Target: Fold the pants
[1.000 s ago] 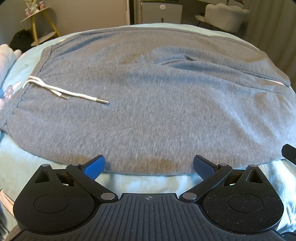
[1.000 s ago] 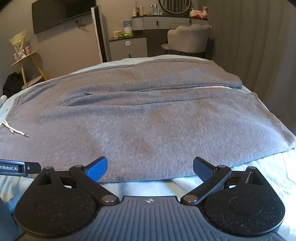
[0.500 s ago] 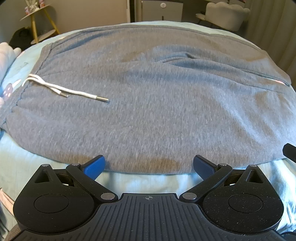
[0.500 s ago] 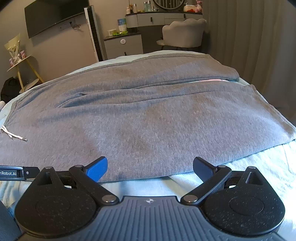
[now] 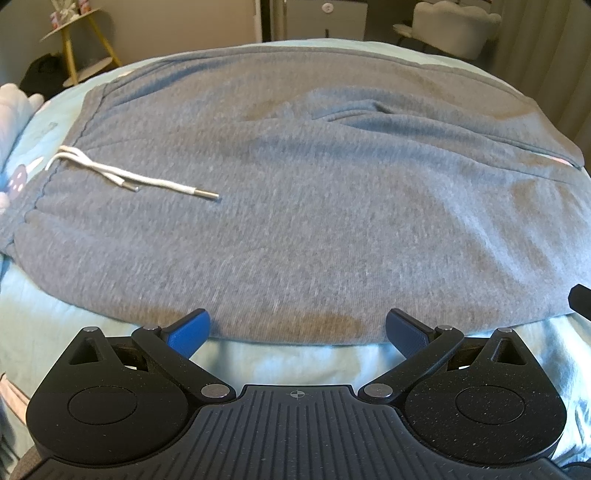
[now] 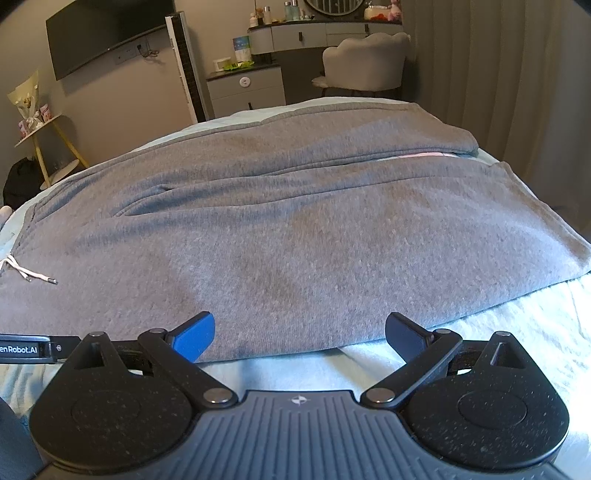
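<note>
Grey sweatpants (image 5: 314,206) lie spread flat across a light blue bed (image 5: 280,363), waistband at the left with a white drawstring (image 5: 125,177) on top. They also show in the right wrist view (image 6: 295,240), with the drawstring (image 6: 26,273) at far left. My left gripper (image 5: 297,330) is open and empty, its fingertips at the pants' near edge. My right gripper (image 6: 299,334) is open and empty, also at the near edge, further toward the leg end.
A white plush toy (image 5: 14,107) sits at the bed's left edge. Behind the bed stand a yellow-legged side table (image 6: 44,129), a grey cabinet (image 6: 247,92), a padded chair (image 6: 365,62) and a curtain (image 6: 517,81). A TV (image 6: 107,33) hangs on the wall.
Both grippers have crept slightly forward and tilted a little over the pants' near edge. Both stay open. The pants have not moved.
</note>
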Available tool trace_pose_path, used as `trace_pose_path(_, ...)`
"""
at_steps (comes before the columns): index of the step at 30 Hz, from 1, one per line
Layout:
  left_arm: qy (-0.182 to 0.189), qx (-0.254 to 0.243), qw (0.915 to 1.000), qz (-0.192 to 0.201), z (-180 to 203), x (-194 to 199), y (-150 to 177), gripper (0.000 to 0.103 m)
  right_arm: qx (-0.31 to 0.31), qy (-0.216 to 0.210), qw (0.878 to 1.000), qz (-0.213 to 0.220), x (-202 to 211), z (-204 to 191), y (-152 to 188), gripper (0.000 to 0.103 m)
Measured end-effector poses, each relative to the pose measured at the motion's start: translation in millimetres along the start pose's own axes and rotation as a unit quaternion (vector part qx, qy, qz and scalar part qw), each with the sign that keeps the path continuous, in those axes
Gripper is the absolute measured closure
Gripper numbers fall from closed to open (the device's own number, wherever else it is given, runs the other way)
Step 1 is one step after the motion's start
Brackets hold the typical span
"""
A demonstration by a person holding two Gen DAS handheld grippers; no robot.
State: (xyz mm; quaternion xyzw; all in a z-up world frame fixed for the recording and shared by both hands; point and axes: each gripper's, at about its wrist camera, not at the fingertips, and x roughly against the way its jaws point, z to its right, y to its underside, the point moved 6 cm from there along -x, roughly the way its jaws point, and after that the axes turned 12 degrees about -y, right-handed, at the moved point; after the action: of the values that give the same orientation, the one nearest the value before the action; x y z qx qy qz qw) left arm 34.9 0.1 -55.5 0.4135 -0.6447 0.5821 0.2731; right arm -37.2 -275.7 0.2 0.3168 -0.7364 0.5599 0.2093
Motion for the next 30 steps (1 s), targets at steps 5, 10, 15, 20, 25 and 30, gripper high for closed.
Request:
trace_pose_path(5, 0.000, 0.003, 1.0000, 0.003, -1, 1, 0, 0.000, -0.004, -0.007, 1.000, 0.001, 0, 0, 0, 0.004)
trace_pose_path(10, 0.001, 0.002, 1.0000, -0.001, -1, 0, 0, 0.000, -0.010, -0.011, 1.000, -0.007, -2, 1, 1, 0.004)
trace_pose_path(15, 0.005, 0.003, 1.0000, -0.002, -1, 1, 0, 0.000, -0.023, -0.020, 1.000, -0.007, -2, 3, 0, 0.004)
trace_pose_path(20, 0.007, 0.003, 0.9999, 0.009, -4, 8, -1, 0.000, -0.055, -0.043, 0.997, -0.018, -6, 10, -3, 0.004)
trace_pose_path(25, 0.009, -0.002, 0.9999, 0.013, -4, 6, -3, 0.000, -0.048, -0.024, 0.998, -0.036, -20, 18, -13, 0.004)
trace_pose_path(30, 0.010, 0.008, 0.9999, 0.004, -6, 1, -5, 0.000, -0.047, -0.003, 0.998, -0.052, -39, 30, -18, 0.004)
